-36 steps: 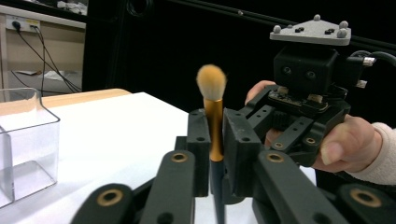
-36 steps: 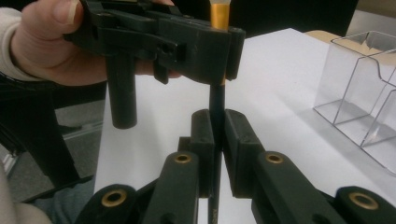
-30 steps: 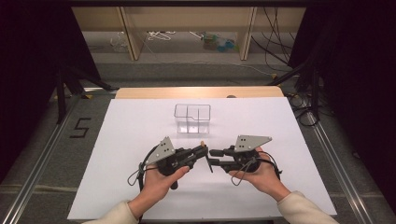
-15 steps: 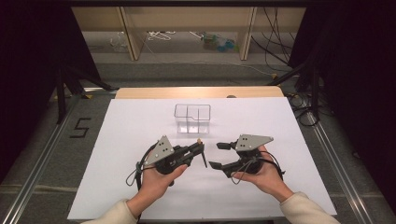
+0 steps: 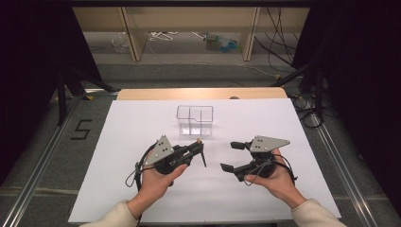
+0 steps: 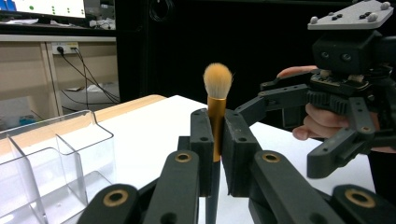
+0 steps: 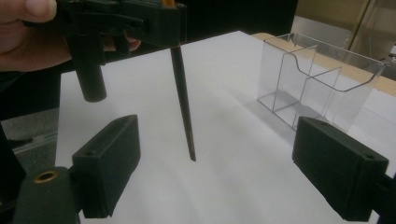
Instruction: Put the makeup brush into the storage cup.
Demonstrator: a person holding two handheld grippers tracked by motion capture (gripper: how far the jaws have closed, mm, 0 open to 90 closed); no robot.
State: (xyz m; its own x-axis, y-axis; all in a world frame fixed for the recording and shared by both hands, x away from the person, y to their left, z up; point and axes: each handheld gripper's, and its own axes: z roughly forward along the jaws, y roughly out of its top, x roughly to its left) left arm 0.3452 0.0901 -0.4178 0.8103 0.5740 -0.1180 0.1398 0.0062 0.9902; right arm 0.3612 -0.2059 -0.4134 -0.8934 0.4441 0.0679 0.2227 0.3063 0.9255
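Right gripper view: brush (image 7: 183,93) top cut off.

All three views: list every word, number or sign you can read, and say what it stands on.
"5": a dark numeral on the grey floor left of the table, in the high view.
The monitor at the top left of the left gripper view shows small coloured marks, too blurred to read.
Nothing else is legible.

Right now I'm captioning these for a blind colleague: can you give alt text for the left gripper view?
The left gripper is shut on a makeup brush, bristles up. The right gripper, held in a hand, is open at right. A clear divided organizer stands on the white table at left.
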